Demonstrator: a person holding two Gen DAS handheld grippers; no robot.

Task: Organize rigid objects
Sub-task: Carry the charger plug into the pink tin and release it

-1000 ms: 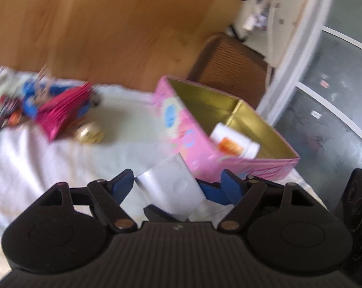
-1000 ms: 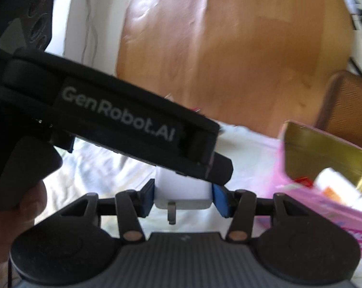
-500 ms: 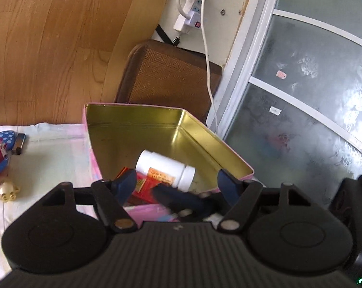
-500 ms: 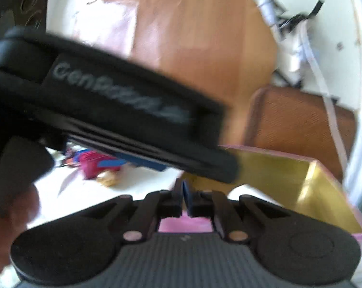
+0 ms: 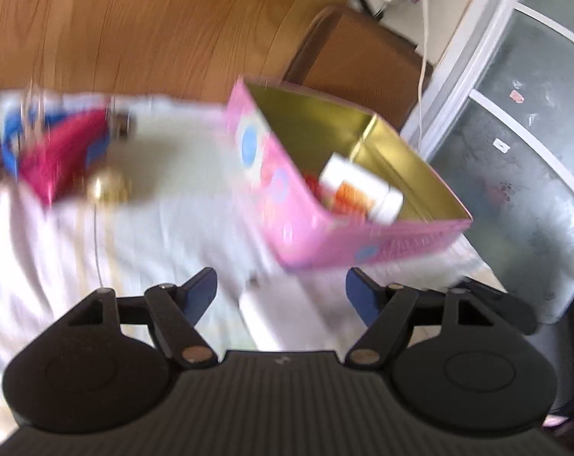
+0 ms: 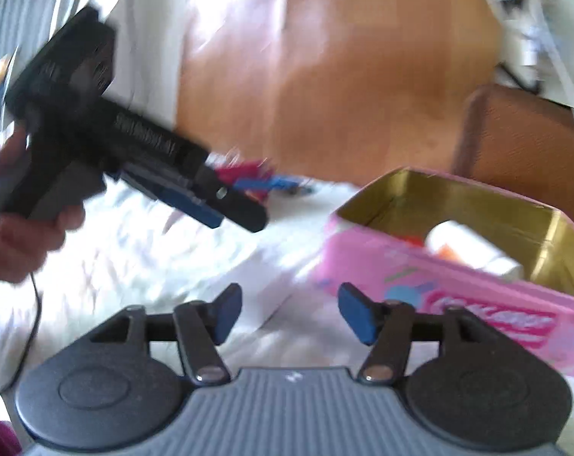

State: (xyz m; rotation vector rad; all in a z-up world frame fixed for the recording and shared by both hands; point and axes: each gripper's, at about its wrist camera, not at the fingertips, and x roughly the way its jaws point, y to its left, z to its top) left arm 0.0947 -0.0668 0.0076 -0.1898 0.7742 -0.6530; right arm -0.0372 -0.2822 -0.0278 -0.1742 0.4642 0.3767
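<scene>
Both grippers stood wide and empty — the right gripper (image 6: 290,313) opening, low centre — beside the pink tin (image 6: 458,281) at right

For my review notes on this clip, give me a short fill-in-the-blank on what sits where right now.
1. The white bottle lies inside the ____ tin.
2. The tin's inner walls are ____ in colour.
3. The small gold ball rests on the white ____, outside the tin.
4. The white block lies on the cloth just ahead of the left gripper, whose jaws are ____.

Missing words: pink; gold; cloth; open
</scene>
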